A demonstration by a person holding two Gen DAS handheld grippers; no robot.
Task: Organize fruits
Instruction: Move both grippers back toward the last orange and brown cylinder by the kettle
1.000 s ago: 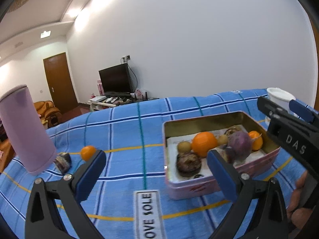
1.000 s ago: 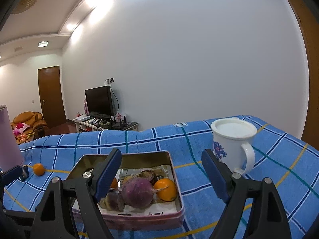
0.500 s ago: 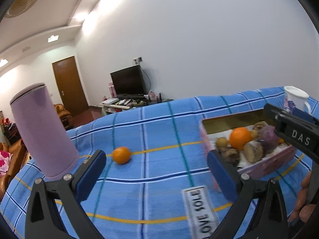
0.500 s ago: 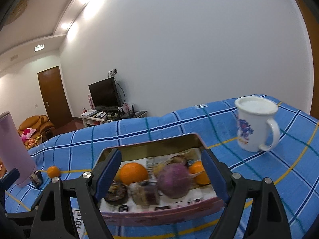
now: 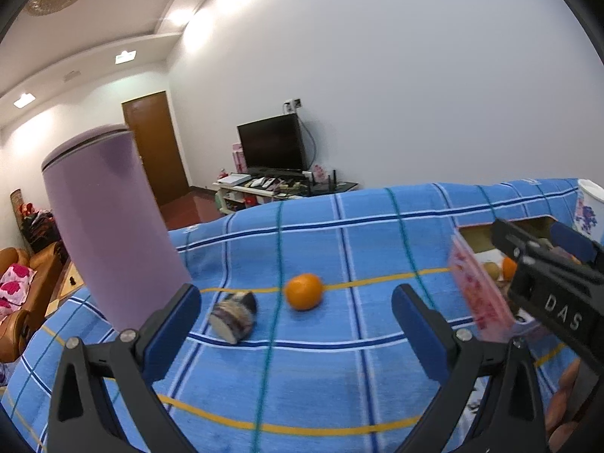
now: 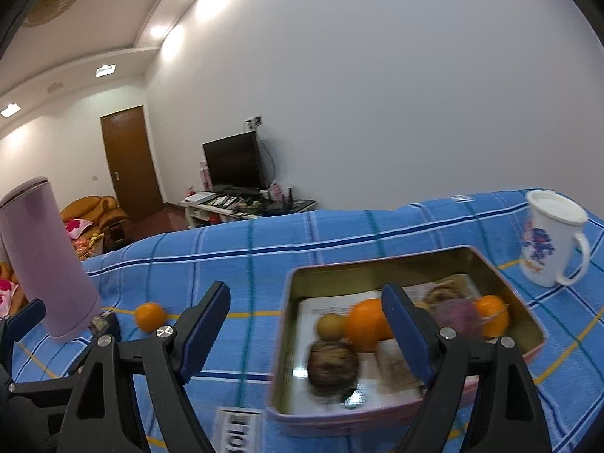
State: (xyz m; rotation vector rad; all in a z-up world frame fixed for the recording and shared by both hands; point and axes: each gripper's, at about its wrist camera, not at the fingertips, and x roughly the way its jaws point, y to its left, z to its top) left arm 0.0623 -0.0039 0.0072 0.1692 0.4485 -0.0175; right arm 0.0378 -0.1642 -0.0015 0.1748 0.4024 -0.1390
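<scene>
A small orange (image 5: 304,290) lies loose on the blue checked cloth, just beyond my open left gripper (image 5: 294,319), with nothing between the fingers. A cut purple-skinned fruit piece (image 5: 234,315) lies beside it, to its left. The pink tin (image 6: 407,411) holds a big orange (image 6: 364,324), a smaller orange (image 6: 490,315), a brown round fruit (image 6: 332,362), a small yellowish fruit (image 6: 330,326) and a purple one (image 6: 456,311). My right gripper (image 6: 307,332) is open and empty over the tin's left edge. The loose orange (image 6: 150,316) also shows in the right wrist view.
A tall lilac tumbler (image 5: 109,226) stands at the cloth's left side, close to the left finger. A white mug (image 6: 553,243) with a blue pattern stands right of the tin. A label patch (image 6: 236,430) is sewn on the cloth near me. Beyond the table edge are a television and a sofa.
Both grippers swung left across the table. The tin slid to the right in both views; the loose orange and the cut fruit piece came to the middle of the left wrist view.
</scene>
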